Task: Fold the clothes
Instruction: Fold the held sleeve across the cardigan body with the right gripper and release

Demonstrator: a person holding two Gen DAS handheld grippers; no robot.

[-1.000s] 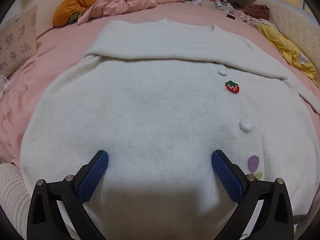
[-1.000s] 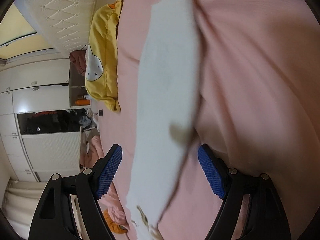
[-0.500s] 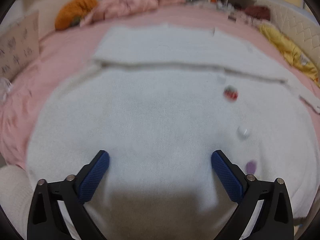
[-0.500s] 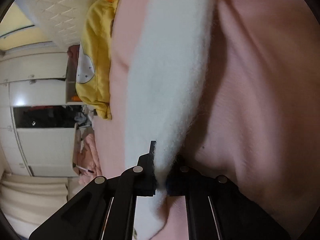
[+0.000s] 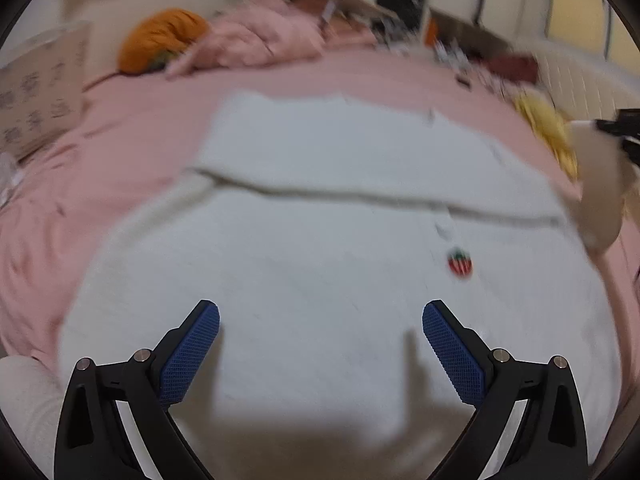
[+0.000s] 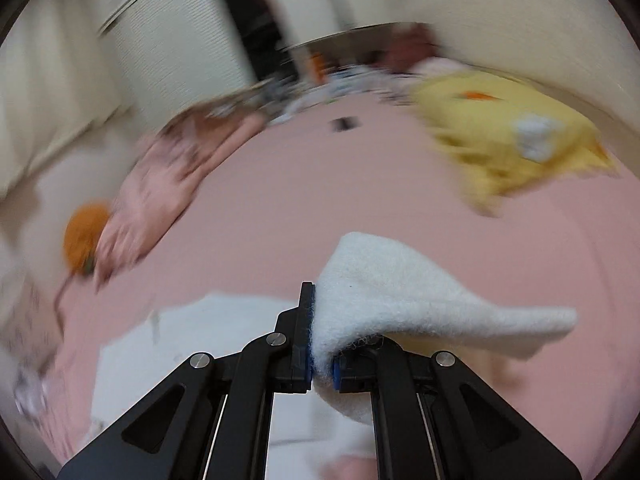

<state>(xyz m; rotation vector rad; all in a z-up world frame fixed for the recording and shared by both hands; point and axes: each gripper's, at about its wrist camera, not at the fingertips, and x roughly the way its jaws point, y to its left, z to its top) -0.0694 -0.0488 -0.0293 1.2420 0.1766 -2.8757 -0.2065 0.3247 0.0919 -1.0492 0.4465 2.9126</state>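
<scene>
A white fuzzy cardigan point(image 5: 312, 248) with a strawberry patch point(image 5: 460, 262) lies spread on the pink bed point(image 5: 132, 132), one sleeve folded across its top. My left gripper point(image 5: 320, 344) hovers open above its lower body, nothing between the blue pads. In the right wrist view my right gripper point(image 6: 322, 364) is shut on the white sleeve point(image 6: 404, 300), lifted off the bed with its end drooping to the right. That lifted sleeve point(image 5: 600, 184) and the right gripper's tip show at the right edge of the left wrist view.
An orange cushion point(image 5: 164, 42) and a crumpled pink blanket point(image 5: 264, 44) lie at the far end of the bed. A yellow garment point(image 6: 512, 136) lies near the padded headboard. A cardboard sign point(image 5: 40, 88) leans at the left. White cabinets point(image 6: 172, 48) stand beyond.
My right gripper closed on the sleeve, rolled upright and lifted it off the bed, swinging it over towards the cardigan. The left gripper rose a little and stayed open.
</scene>
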